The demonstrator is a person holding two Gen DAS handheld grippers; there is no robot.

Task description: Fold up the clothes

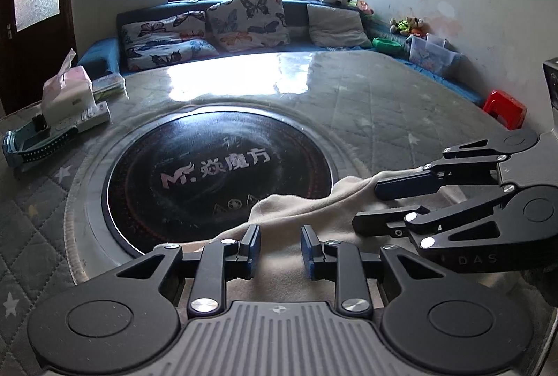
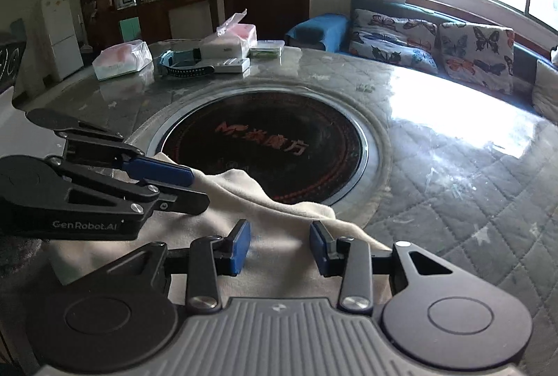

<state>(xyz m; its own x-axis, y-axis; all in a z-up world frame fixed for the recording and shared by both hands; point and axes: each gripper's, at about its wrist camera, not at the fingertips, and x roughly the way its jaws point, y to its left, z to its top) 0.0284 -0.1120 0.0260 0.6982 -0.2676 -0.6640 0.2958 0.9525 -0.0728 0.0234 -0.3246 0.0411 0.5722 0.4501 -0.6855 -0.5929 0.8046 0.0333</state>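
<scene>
A large round table, covered with a quilted grey cloth under a glossy clear sheet, fills both wrist views, with a black circular cooktop bearing a pale logo set into its middle. A blue sofa with butterfly-print cushions runs beneath a bright window behind it. On the near side of the table lies a cream-coloured garment, soft and matte, rumpled into low folds; its far edge rises in a rounded hump that overlaps the cooktop's rim, and the rest spreads flat toward the camera beneath both tools. The left gripper hangs above the cloth with its blue-padded fingers parted and only fabric showing in the gap below, not pinched. The right gripper is likewise parted over the garment; seen from the left wrist it reaches in from the right, one blue pad lying against a raised fold, though whether it presses the cloth cannot be told. Tissue packs and a small blue device sit at the table's far edge.
</scene>
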